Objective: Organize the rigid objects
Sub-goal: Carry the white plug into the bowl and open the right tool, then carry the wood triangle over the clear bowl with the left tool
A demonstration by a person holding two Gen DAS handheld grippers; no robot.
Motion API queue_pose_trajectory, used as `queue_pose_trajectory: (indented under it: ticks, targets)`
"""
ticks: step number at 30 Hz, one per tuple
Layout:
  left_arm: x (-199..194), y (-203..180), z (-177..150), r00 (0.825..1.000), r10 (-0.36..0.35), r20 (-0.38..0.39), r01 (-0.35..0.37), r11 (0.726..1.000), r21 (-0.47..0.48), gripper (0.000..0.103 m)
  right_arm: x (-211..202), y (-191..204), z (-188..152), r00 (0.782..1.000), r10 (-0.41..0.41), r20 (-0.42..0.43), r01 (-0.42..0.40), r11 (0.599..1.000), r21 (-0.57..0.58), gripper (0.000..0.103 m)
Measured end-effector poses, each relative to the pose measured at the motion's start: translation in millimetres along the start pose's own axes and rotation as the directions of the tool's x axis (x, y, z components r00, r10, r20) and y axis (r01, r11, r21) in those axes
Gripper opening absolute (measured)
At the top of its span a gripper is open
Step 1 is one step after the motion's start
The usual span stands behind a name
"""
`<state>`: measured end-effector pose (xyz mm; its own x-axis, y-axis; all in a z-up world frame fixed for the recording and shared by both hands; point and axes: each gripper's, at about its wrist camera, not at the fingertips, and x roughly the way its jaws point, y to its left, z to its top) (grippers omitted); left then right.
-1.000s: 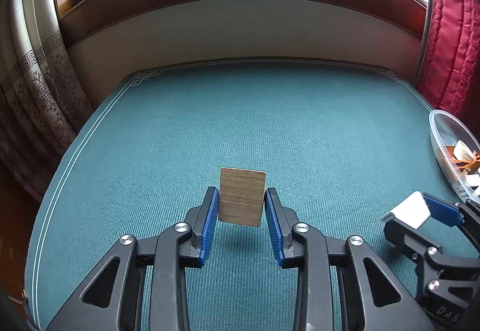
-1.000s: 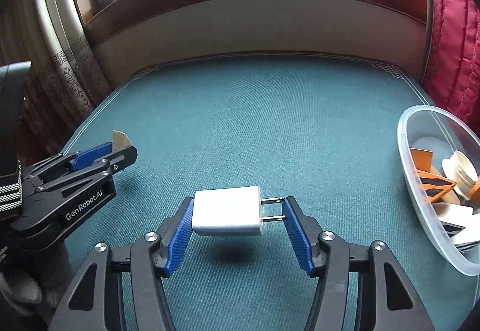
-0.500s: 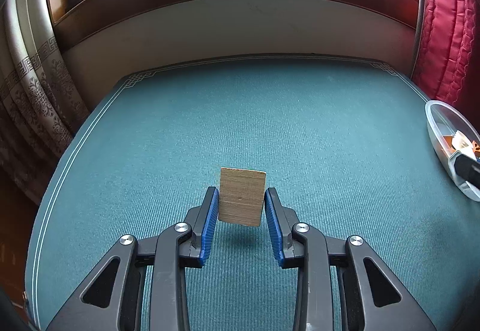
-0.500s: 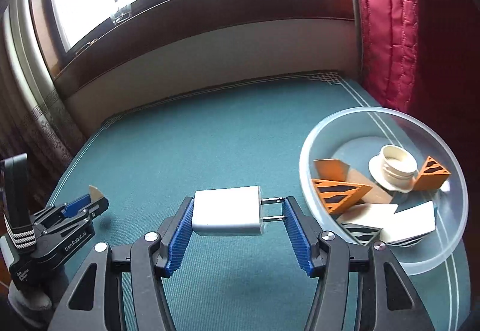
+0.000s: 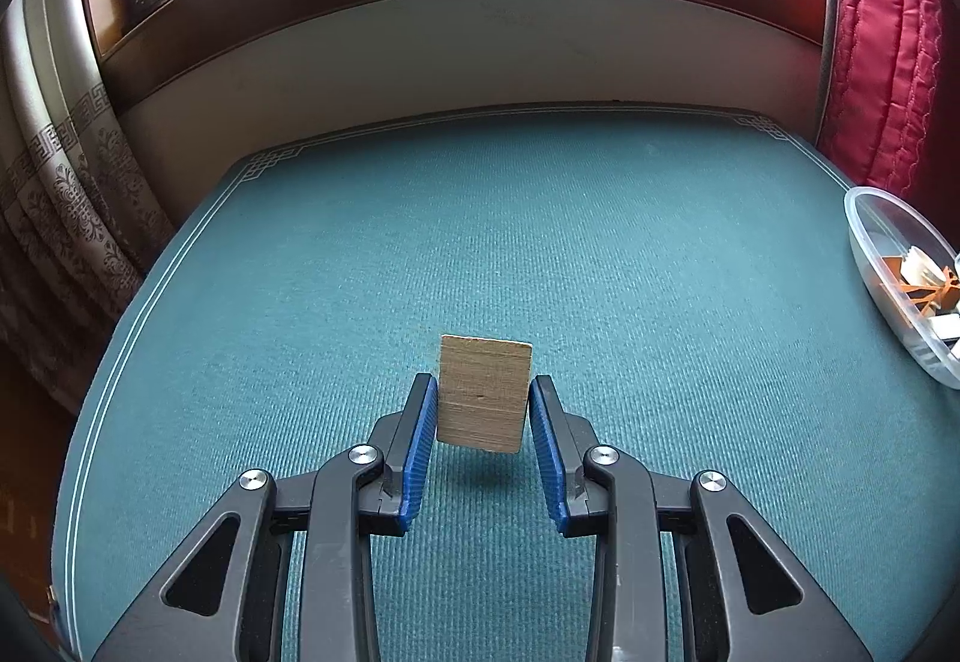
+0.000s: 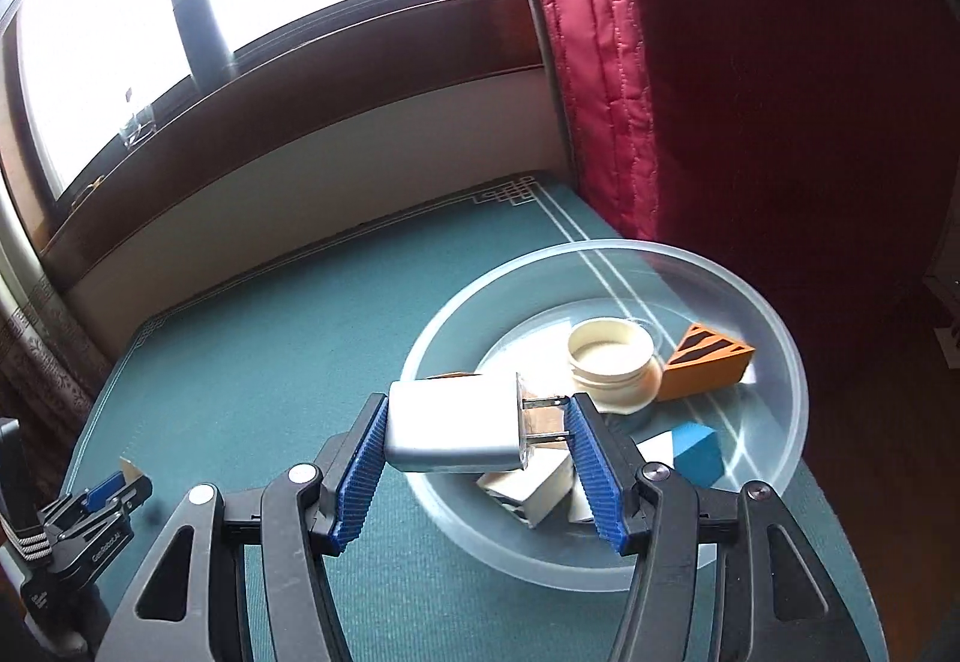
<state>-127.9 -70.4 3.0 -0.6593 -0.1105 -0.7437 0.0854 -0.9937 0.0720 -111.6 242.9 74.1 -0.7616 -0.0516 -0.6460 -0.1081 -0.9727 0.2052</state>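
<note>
Wooden block: pinched narrow by left gripper, above green table.
White charger: clamped mid-wide in right gripper, over clear bowl.
Hidden: bowl contents partly covered.

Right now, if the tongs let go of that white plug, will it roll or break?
Probably neither. The white plug looks boxy with flat sides, so it should land and stay rather than roll. It looks hard and stiff, held end to end without bending. Its metal prongs might clink against the clear bowl underneath.
</note>
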Motion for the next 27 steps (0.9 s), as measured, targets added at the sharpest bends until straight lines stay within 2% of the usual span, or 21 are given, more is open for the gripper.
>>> queue_pose_trajectory:
  ticks: [7,9,12,21,27]
  targets:
    - [0.2,-5.5,-2.9,1.0,0.005,-0.003,-0.005,1.0,0.013,0.032,0.4,-28.2,6.2,0.997,-0.071,0.012,0.071,0.997,0.037,0.062]
    - [0.6,-7.0,-3.8,1.0,0.006,-0.003,-0.006,1.0,0.018,0.032,2.5,-36.8,8.4,0.996,-0.09,0.006,0.089,0.995,0.048,0.068]
    - [1.1,-8.5,-3.5,1.0,0.009,-0.004,-0.008,1.0,0.023,0.032,1.1,-48.9,9.6,0.994,-0.111,0.015,0.11,0.991,0.075,0.07]
    - [1.7,-17.6,-4.5,1.0,0.008,-0.012,-0.008,0.999,0.051,0.032,-2.4,-66.8,7.8,0.991,-0.13,0.027,0.126,0.983,0.13,0.071]
    - [-6.2,-42.1,-2.4,1.0,-0.025,-0.008,0.026,0.995,0.092,0.032,-6.8,-68.6,7.2,0.988,-0.148,0.047,0.14,0.979,0.148,0.075]
